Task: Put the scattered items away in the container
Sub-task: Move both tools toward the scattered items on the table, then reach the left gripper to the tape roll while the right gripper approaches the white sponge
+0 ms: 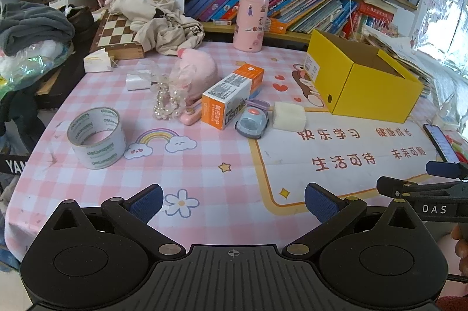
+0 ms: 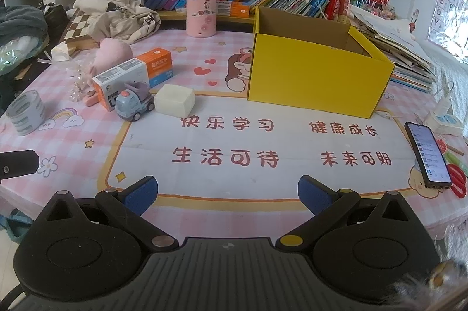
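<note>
An open yellow box point(image 2: 318, 77) point(image 1: 377, 94) stands on the pink checked table mat. Scattered left of it lie a cream foam block point(image 2: 174, 100) point(image 1: 289, 112), a small grey-blue toy truck point(image 2: 134, 102) point(image 1: 253, 122), an orange-and-white carton point(image 2: 131, 77) point(image 1: 231, 97), a pearl bead bundle point(image 1: 166, 103), a pink plush point(image 1: 196, 71) and a roll of tape point(image 1: 98, 138) point(image 2: 25, 113). My left gripper point(image 1: 234, 202) is open above the near table edge, empty. My right gripper point(image 2: 228, 194) is also open and empty, near the front edge.
A pink cylinder tin point(image 2: 201, 7) stands at the back by shelves of books. A phone point(image 2: 427, 154) and red scissors point(image 2: 456, 182) lie at the right. A chessboard point(image 1: 117, 33) under crumpled cloth sits back left. The mat's white middle has free room.
</note>
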`<state>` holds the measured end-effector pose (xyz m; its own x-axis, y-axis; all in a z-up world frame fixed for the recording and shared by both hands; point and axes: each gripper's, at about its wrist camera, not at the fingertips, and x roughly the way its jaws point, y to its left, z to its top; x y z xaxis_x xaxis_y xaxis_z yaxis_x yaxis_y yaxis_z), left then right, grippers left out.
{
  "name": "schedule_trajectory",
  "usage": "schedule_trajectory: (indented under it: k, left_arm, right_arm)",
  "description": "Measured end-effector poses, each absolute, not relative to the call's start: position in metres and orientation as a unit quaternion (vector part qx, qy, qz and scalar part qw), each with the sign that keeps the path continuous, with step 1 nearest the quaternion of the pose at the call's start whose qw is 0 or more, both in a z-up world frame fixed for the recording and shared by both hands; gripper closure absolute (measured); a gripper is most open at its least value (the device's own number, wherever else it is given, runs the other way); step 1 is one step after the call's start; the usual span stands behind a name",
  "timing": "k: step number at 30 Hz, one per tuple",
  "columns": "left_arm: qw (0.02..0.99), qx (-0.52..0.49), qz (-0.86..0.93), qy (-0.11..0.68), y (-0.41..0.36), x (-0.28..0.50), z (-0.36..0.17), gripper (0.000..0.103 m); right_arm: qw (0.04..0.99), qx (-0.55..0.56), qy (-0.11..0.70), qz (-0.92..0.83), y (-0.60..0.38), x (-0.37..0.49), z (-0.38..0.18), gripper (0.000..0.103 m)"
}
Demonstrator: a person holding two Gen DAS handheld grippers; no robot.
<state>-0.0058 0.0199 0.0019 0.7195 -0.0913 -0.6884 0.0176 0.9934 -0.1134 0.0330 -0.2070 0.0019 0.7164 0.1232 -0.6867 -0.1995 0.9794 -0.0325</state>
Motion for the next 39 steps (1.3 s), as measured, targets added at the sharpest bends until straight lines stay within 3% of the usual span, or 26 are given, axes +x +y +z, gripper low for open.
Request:
schedule_trajectory:
  k: [39]
  left_arm:
    - [0.940,-0.046,0.079,0.328,0.079,0.001,0.005,0.000]
  right_arm:
    - [0.909,-0.113,0.352,0.191,-0.130,0.088,0.000,0.000]
